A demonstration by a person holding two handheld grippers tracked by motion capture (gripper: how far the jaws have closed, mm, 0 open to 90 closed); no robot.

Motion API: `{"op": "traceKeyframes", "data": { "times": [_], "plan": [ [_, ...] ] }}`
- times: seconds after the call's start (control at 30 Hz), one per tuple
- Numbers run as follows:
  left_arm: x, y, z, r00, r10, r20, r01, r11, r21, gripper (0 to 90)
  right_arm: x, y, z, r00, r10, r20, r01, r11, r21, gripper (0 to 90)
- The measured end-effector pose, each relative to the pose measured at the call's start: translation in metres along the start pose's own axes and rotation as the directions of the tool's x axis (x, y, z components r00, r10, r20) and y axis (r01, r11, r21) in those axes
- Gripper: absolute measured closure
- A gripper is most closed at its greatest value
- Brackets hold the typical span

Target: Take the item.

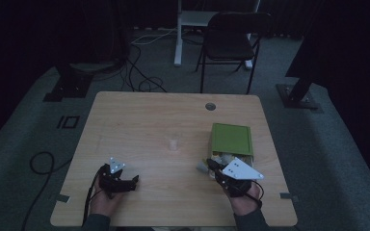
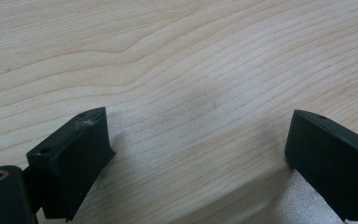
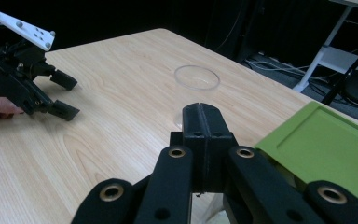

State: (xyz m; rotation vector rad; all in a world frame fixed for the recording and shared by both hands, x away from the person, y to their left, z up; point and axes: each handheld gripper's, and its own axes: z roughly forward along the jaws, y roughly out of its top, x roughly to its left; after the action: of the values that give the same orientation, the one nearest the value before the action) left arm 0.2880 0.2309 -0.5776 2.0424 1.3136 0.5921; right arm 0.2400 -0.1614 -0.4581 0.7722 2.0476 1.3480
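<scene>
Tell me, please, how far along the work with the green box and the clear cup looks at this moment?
Early, by the look of it. Done: nothing visible; the clear cup stands empty mid-table. In hand: the right tongs, shut with nothing visible between them, sit at the near end of the green box, where pale items show. The left tongs rest open on the table. Left: probably picking items and moving them, perhaps to the cup.

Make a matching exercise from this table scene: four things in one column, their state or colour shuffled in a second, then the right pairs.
1. left gripper
2. right gripper
3. box lid
4. cup

a. green
b. jaws shut, nothing between them
c. clear, upright
d. jaws wide apart over bare wood

Pairs: 1-d, 2-b, 3-a, 4-c
</scene>
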Motion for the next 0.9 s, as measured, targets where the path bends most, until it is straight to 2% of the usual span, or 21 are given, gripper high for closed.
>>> {"op": "traceKeyframes", "data": {
  "times": [0.67, 0.9],
  "plan": [
    [0.0, 0.0, 0.0, 1.0, -0.001, 0.0, 0.001, 1.0, -0.001, 7.5, 0.0, 0.016, 0.021, 0.9998, -0.011, -0.019, 0.011, 1.0, -0.024, 90.0],
    [0.0, 0.0, 0.0, 1.0, 0.0, 0.0, 0.0, 1.0, 0.0, 7.5, -0.004, 0.02, 0.03, 0.9997, 0.011, -0.02, -0.011, 0.999, -0.034, 90.0]
  ]
}}
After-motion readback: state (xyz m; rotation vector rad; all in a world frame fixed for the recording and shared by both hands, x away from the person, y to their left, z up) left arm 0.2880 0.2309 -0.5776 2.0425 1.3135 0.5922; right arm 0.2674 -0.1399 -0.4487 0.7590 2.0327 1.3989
